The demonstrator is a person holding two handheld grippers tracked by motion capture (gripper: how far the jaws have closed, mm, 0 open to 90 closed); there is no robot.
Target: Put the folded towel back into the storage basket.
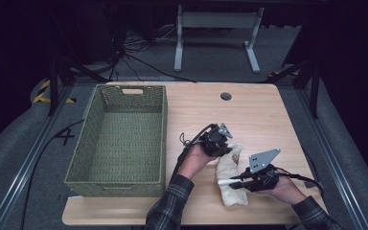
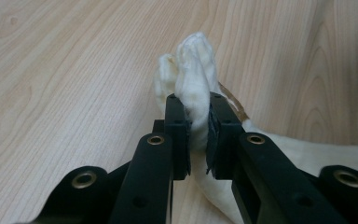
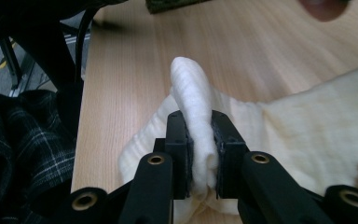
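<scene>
A cream cloth (image 1: 231,188) lies crumpled near the front edge of the wooden table (image 1: 263,115). My left gripper (image 1: 231,149) is shut on a bunched fold at the cloth's far end (image 2: 193,60), with its black pads (image 2: 179,135) pressing in from both sides. My right gripper (image 1: 223,182) comes in from the right and is shut on a raised fold at the cloth's near end (image 3: 189,84). In the right gripper view (image 3: 199,135) the rest of the cloth (image 3: 307,135) spreads away to the right. Each gripper is held by a hand with a plaid sleeve.
A green woven basket (image 1: 163,139) stands on the left half of the table, and nothing is visible inside it. A round cable hole (image 1: 225,96) sits near the table's far edge. Bare wood stretches behind and to the right of the cloth. Dark floor and a metal frame lie beyond.
</scene>
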